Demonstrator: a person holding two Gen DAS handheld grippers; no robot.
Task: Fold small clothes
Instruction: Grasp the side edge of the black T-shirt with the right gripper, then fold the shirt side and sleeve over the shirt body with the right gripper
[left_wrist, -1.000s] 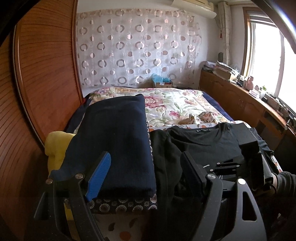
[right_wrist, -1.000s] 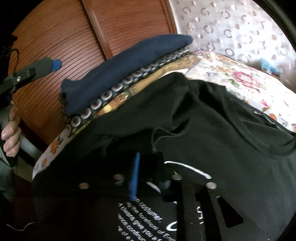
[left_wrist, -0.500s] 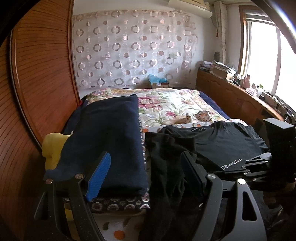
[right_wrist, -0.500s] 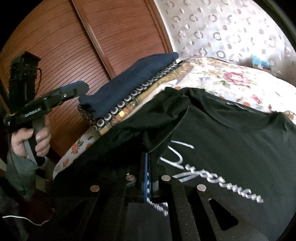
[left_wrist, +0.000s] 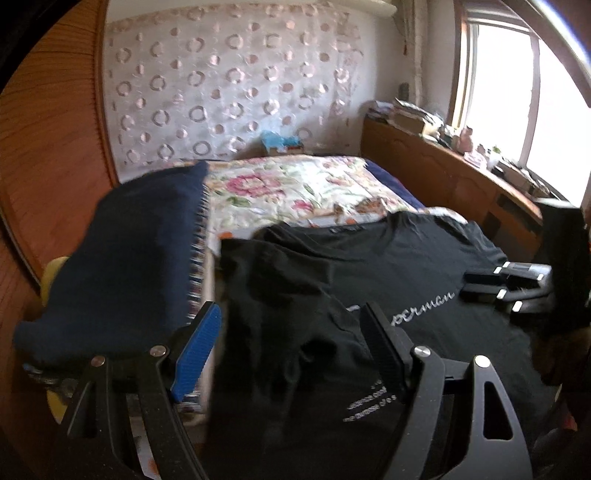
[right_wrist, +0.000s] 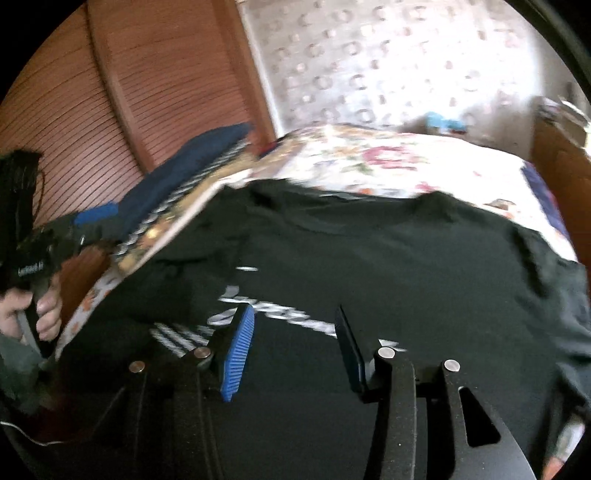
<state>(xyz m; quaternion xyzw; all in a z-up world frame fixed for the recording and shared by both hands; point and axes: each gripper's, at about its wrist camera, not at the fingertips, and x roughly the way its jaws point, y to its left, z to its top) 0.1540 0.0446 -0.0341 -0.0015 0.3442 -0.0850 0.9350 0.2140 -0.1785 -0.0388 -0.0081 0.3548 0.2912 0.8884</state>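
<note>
1. A black T-shirt (left_wrist: 388, 273) with white lettering lay face up across the near end of the bed (left_wrist: 295, 188), on the floral quilt, its collar toward the far wall.
2. One side of the shirt appeared turned in over the body: a rumpled flap of black cloth (left_wrist: 280, 295) sat over the start of the lettering in the left wrist view. I judged this a first side fold, loose and uneven.
3. The left hand-held gripper (left_wrist: 291, 354) hovered over that flap with its jaws spread wide and nothing between them.
4. The right hand-held gripper (right_wrist: 293, 347) also stood with jaws apart, empty, above the printed chest.
5. Beside the shirt a dark navy item (left_wrist: 129, 258) rested folded on the patterned edge of the bed.
6. Still to do, by my reading: smoothing the flap, turning in the other side and sleeve, then folding the shirt up lengthwise. The task looked early.
</note>
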